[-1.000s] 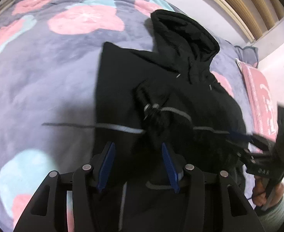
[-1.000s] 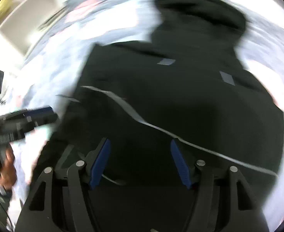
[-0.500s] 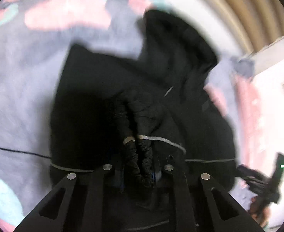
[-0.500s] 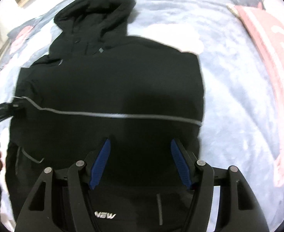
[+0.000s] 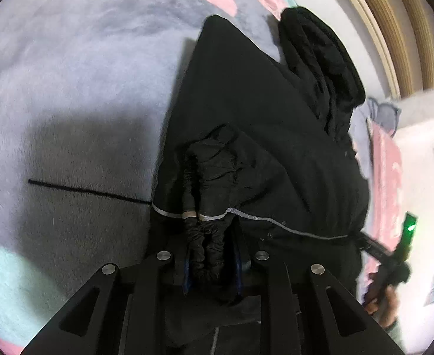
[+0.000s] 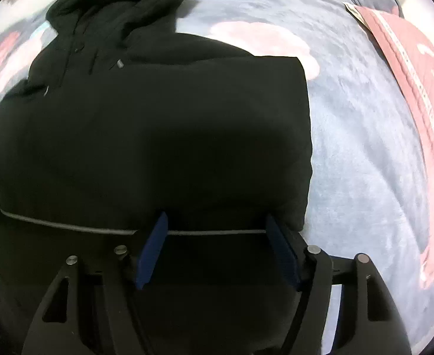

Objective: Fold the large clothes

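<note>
A black hooded jacket (image 5: 261, 124) with a thin grey reflective stripe lies spread on a bed, its hood (image 5: 320, 59) at the far end. My left gripper (image 5: 212, 263) is shut on the jacket's bunched sleeve cuff (image 5: 205, 248) at the jacket's left edge. In the right wrist view the jacket (image 6: 158, 118) fills the left and middle. My right gripper (image 6: 217, 245) is open and empty, its blue pads either side of the stripe (image 6: 69, 225) near the jacket's right edge. The right gripper also shows in the left wrist view (image 5: 394, 254), held by a hand.
The bed is covered by a grey-blue fleece blanket (image 5: 69, 88) with pink and teal patches. A pink quilt (image 6: 418, 94) lies along the bed's right side. A thin black cord (image 5: 84, 190) lies on the blanket left of the jacket. A wall is behind the bed.
My left gripper closed on the sleeve cuff and holds it. My right gripper swung over to the jacket's right side and moved lower and closer to the stripe.
</note>
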`<action>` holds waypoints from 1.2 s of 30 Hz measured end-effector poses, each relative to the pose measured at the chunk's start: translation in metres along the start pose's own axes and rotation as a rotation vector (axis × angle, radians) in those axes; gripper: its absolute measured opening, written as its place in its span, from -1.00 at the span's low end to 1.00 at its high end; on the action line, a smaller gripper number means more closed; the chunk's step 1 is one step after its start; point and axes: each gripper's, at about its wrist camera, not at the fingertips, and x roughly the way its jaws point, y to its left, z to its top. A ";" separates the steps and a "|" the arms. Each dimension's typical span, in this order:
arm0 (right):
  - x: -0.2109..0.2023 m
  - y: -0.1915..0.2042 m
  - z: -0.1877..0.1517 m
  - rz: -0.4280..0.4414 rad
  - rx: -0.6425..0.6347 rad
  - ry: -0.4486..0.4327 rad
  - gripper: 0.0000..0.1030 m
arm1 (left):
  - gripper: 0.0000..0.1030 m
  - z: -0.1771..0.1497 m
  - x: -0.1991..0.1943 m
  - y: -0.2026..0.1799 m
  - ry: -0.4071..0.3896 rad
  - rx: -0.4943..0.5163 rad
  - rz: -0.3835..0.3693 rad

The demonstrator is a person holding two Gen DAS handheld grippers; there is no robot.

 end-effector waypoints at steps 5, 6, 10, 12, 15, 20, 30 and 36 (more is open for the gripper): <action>-0.004 0.000 0.005 0.008 -0.026 0.014 0.44 | -0.39 0.000 -0.037 -0.012 -0.007 0.056 0.000; -0.010 0.000 0.005 0.011 -0.029 0.009 0.44 | -0.35 -0.001 -0.050 -0.020 -0.033 0.097 0.032; -0.042 0.001 -0.004 0.058 -0.047 -0.042 0.44 | -0.27 -0.003 -0.086 -0.031 -0.138 0.171 0.205; -0.056 0.006 -0.009 0.082 -0.068 -0.061 0.44 | -0.27 0.000 -0.100 -0.030 -0.162 0.159 0.190; -0.066 0.021 -0.012 0.101 -0.105 -0.075 0.44 | -0.26 -0.002 -0.107 -0.046 -0.188 0.189 0.076; -0.049 0.052 -0.008 0.078 -0.163 -0.058 0.44 | -0.26 -0.012 -0.043 -0.089 -0.065 0.275 0.048; 0.005 0.058 -0.009 0.071 -0.165 0.058 0.51 | -0.26 -0.006 0.010 -0.049 0.062 0.139 0.038; -0.018 0.056 0.007 0.142 -0.221 0.084 0.54 | -0.26 -0.008 -0.039 -0.105 0.034 0.360 -0.029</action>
